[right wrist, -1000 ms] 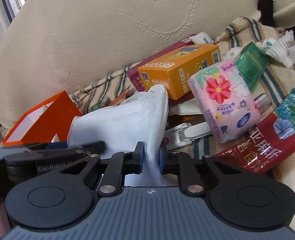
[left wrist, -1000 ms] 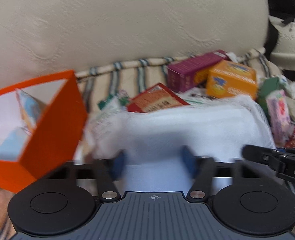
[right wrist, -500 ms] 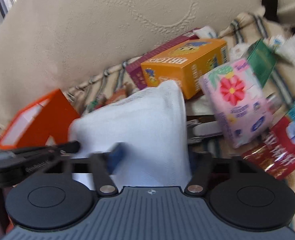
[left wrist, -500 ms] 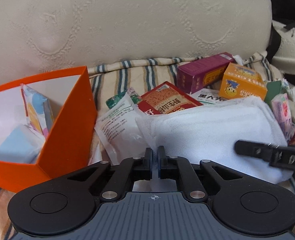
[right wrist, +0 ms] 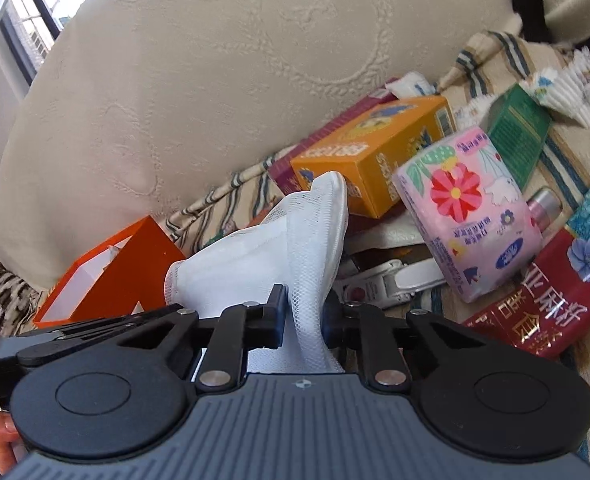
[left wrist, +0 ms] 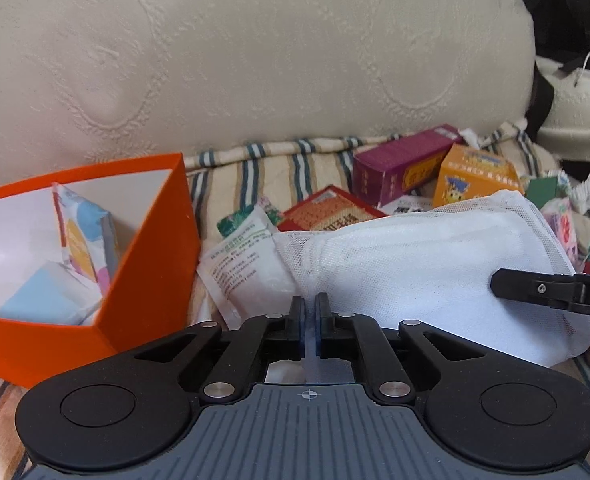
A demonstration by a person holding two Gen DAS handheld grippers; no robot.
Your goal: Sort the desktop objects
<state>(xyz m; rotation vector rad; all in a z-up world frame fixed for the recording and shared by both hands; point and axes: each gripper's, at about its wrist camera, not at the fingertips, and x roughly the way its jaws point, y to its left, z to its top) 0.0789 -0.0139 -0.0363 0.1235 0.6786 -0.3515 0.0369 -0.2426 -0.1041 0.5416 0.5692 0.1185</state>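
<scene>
A white mesh pouch [left wrist: 435,264] lies over the pile of packets on the striped cloth. My left gripper [left wrist: 310,320] is shut on its near left corner, with thin mesh pinched between the pads. In the right wrist view the pouch [right wrist: 311,232] rises from between the jaws of my right gripper [right wrist: 305,312], which are closing and press on its fabric. One right finger [left wrist: 535,288] reaches in over the pouch's right end. An orange open box [left wrist: 151,264] holding tissue packs stands to the left, also seen as the orange box [right wrist: 127,276].
Purple carton [left wrist: 399,168], orange carton [right wrist: 375,152], red packet [left wrist: 331,212] and white sachet [left wrist: 247,264] lie behind the pouch. A pink flowered tissue pack [right wrist: 467,208], green box [right wrist: 519,128], red foil packet [right wrist: 543,304] and white clip [right wrist: 395,276] lie right. A cream cushion [left wrist: 255,60] backs everything.
The left jaws went from open around the pouch to shut on its corner. The right jaws let go, spread wide, then closed again on the pouch.
</scene>
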